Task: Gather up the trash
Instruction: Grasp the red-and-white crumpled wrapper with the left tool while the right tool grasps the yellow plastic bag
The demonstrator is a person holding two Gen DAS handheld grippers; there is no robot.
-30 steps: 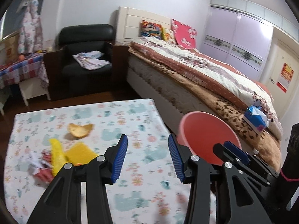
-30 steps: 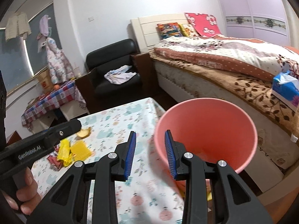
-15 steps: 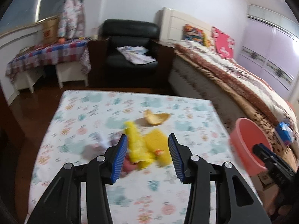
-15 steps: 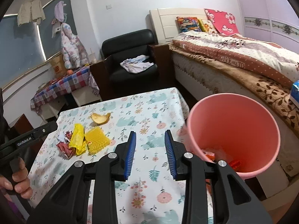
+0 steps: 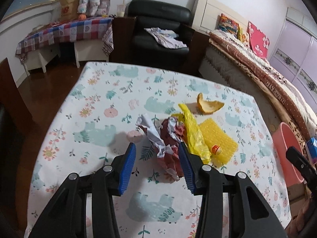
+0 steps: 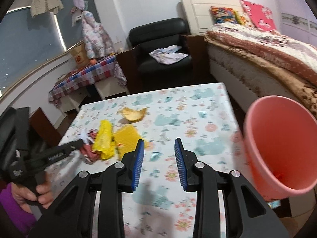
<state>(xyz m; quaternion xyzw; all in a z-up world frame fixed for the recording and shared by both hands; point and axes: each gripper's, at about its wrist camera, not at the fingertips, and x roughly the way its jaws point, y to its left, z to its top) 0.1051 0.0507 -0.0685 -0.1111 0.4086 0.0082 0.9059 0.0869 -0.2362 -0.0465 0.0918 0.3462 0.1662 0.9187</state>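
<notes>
Bedroom table (image 5: pixel 95 119), floral cloth, bedside (image 5: pixel 277 91).

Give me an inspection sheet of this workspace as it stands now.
Surface: table under a bear-and-flower print cloth.
Job's things: crumpled red-and-white wrapper, yellow bag, yellow bubble wrap, orange peel, pink bin beside the table.
Clutter: nothing seen.
Grippers: left gripper closing around the wrapper, pads not yet pressing; right gripper open, empty.
Cables: nothing seen.
Surroundings: black armchair, bed, checked side table.
</notes>
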